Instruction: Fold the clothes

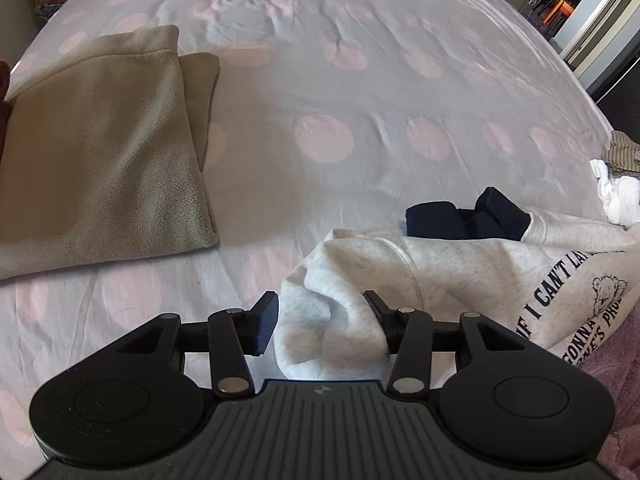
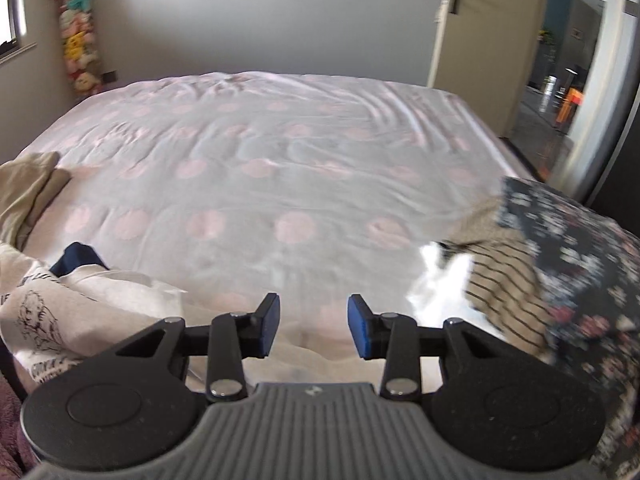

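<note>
A light grey sweatshirt with dark printed lettering lies crumpled on the polka-dot bed sheet. A navy part shows behind it. My left gripper is open, and a bunched fold of the sweatshirt sits loosely between its fingers, draped over the right finger. In the right wrist view the same sweatshirt lies at the lower left. My right gripper is open over bare sheet, with nothing between its blue pads.
A folded beige fleece lies on the left of the bed. A pile with a striped garment, a white one and dark floral cloth sits at the right edge. Beyond the bed are plush toys and an open door.
</note>
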`<control>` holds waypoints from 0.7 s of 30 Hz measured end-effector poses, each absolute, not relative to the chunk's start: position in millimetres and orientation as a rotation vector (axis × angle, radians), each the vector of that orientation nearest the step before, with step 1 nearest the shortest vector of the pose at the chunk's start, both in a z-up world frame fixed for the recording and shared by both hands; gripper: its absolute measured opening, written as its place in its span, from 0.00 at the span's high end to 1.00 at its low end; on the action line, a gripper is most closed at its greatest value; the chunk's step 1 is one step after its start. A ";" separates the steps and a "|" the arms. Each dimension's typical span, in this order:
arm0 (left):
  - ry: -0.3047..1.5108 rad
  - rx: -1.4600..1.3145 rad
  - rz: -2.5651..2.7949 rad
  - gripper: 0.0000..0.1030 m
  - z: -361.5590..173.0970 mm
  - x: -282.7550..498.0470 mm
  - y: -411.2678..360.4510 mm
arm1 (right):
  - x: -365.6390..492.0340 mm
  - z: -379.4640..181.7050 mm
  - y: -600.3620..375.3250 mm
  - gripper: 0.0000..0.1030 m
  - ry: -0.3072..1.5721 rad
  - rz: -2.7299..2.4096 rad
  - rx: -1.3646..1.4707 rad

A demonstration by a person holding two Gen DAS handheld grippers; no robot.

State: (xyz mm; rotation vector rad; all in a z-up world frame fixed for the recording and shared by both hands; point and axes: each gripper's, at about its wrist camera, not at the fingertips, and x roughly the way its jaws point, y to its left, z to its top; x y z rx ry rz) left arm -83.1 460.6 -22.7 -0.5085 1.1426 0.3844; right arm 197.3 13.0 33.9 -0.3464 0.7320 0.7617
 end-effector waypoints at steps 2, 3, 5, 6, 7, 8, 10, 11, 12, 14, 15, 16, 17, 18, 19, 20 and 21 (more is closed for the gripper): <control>1.141 -0.545 0.363 0.58 -24.8 -84.6 460.5 | 196.9 29.8 35.0 0.59 0.747 0.815 -0.335; 1.139 -0.553 0.364 0.58 -25.1 -85.8 460.0 | 194.7 27.4 46.2 0.59 0.755 0.848 -0.330; 1.133 -0.565 0.371 0.58 -25.3 -88.4 459.1 | 186.3 21.2 71.0 0.58 0.771 0.920 -0.329; 1.124 -0.563 0.386 0.58 -24.6 -89.1 459.0 | 181.4 17.1 84.8 0.58 0.778 0.956 -0.332; 1.115 -0.560 0.401 0.57 -23.8 -88.7 459.0 | 175.8 12.8 99.1 0.58 0.785 0.994 -0.334; 1.106 -0.557 0.416 0.56 -23.0 -88.4 459.1 | 169.2 8.4 114.0 0.58 0.793 1.032 -0.334; 1.083 -0.545 0.448 0.55 -21.0 -87.1 459.2 | 156.6 0.1 142.4 0.58 0.809 1.100 -0.333; 1.065 -0.531 0.469 0.55 -19.2 -85.2 459.2 | 149.2 -4.0 156.8 0.58 0.815 1.133 -0.336; 1.045 -0.519 0.487 0.55 -17.5 -83.1 459.1 | 141.7 -8.1 171.1 0.58 0.822 1.166 -0.338; 0.987 -0.521 0.500 0.55 -14.3 -76.3 459.1 | 126.4 -16.5 199.3 0.58 0.837 1.220 -0.340; 0.966 -0.534 0.494 0.55 -13.4 -72.4 459.3 | 118.6 -21.1 212.4 0.60 0.847 1.240 -0.345; 0.952 -0.547 0.484 0.55 -13.5 -67.9 459.4 | 110.8 -26.3 224.7 0.60 0.855 1.252 -0.360; 0.945 -0.557 0.472 0.55 -14.3 -62.8 458.9 | 103.1 -32.5 235.6 0.62 0.859 1.251 -0.392; 0.949 -0.558 0.460 0.55 -16.1 -57.3 457.5 | 96.1 -39.3 244.5 0.64 0.872 1.253 -0.420; 0.960 -0.553 0.453 0.55 -19.3 -51.8 455.4 | 90.6 -46.8 249.8 0.69 0.901 1.260 -0.440; 0.979 -0.544 0.450 0.55 -23.8 -45.7 452.3 | 84.9 -53.3 252.3 0.84 0.930 1.272 -0.455; 1.001 -0.534 0.441 0.55 -28.9 -40.3 448.6 | 78.6 -57.9 249.8 0.90 0.958 1.295 -0.459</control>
